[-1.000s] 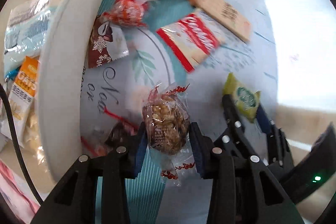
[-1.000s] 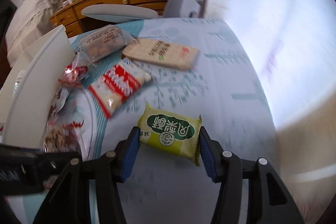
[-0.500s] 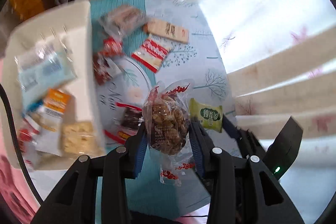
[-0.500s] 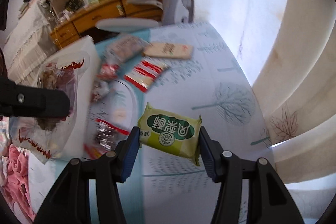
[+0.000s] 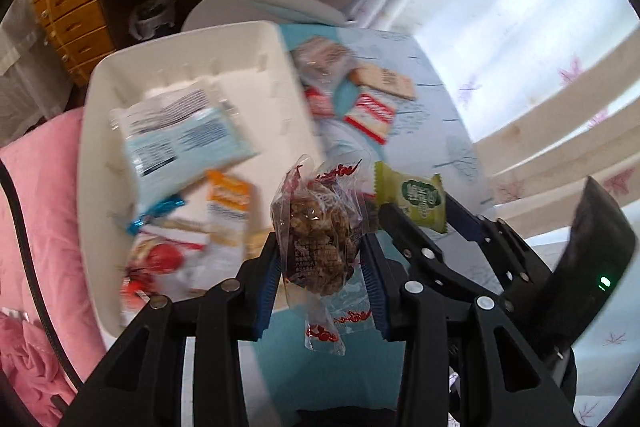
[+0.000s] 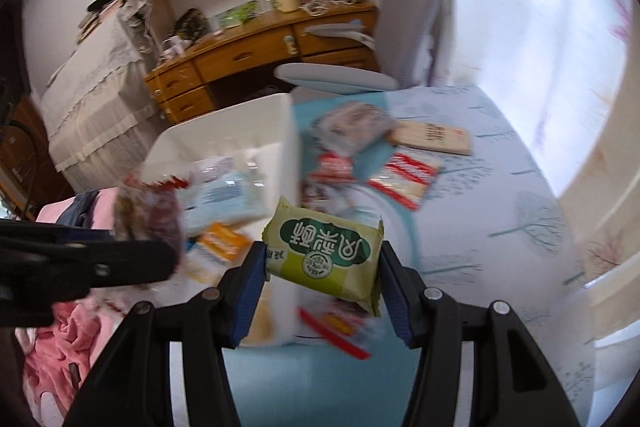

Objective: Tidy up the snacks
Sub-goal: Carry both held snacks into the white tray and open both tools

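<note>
Clamping a clear-wrapped nut cluster [image 5: 318,239] between its blue pads, the left gripper [image 5: 320,263] tips steeply downward just beside the near right corner of the white bin [image 5: 96,131], so the snack hangs close to that rim and not yet inside. Next to it, on the side away from the bin, the right gripper [image 6: 322,281] grips a green packet [image 6: 326,253] across its short ends, jaws moderately spread to the packet's width; it also points downward, though less steeply, and hangs near the bin's right wall, over the bench [image 6: 500,195].

Inside the bin lie a pale blue bag [image 5: 180,143], an orange-and-white packet [image 5: 228,203] and a red-wrapped sweet [image 5: 160,259] toward its near end, so the sorting looks well under way. Beyond the bin's right wall, on the patterned cloth, several snacks wait: a red-and-white packet [image 6: 404,175], a tan bar [image 6: 434,137], a clear bag of brown biscuits [image 6: 354,125] and a small red packet [image 6: 332,163]. Motion blur hides one or two more near the bin's base.

By my reading, two items are mid-carry toward the bin and at least four remain.
</note>
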`<act>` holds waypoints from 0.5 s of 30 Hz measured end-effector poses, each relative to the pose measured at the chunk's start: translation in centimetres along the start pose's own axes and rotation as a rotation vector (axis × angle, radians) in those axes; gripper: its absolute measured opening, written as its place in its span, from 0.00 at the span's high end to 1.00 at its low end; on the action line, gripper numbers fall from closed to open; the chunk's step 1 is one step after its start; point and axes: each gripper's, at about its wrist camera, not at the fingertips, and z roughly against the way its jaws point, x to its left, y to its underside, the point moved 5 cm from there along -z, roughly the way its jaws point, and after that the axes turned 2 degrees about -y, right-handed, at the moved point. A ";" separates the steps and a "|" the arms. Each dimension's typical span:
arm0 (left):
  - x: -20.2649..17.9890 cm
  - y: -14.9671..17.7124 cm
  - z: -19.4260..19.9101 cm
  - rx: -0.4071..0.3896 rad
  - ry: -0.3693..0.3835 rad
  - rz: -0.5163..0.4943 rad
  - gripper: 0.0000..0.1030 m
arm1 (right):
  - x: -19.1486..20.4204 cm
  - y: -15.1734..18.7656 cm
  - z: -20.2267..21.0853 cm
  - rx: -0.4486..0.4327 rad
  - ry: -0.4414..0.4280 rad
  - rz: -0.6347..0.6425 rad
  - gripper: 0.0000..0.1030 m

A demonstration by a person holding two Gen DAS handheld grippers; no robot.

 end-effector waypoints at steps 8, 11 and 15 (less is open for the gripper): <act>7.7 0.6 -0.9 -0.005 -0.013 0.081 0.63 | 6.1 1.2 -1.9 0.026 -0.048 0.024 0.46; 10.2 1.0 -1.3 -0.005 -0.013 0.106 0.63 | 7.8 1.6 -2.6 0.042 -0.066 0.034 0.46; 11.8 1.5 -1.7 -0.012 0.005 0.107 0.63 | 9.3 2.1 -3.7 0.060 -0.068 0.031 0.44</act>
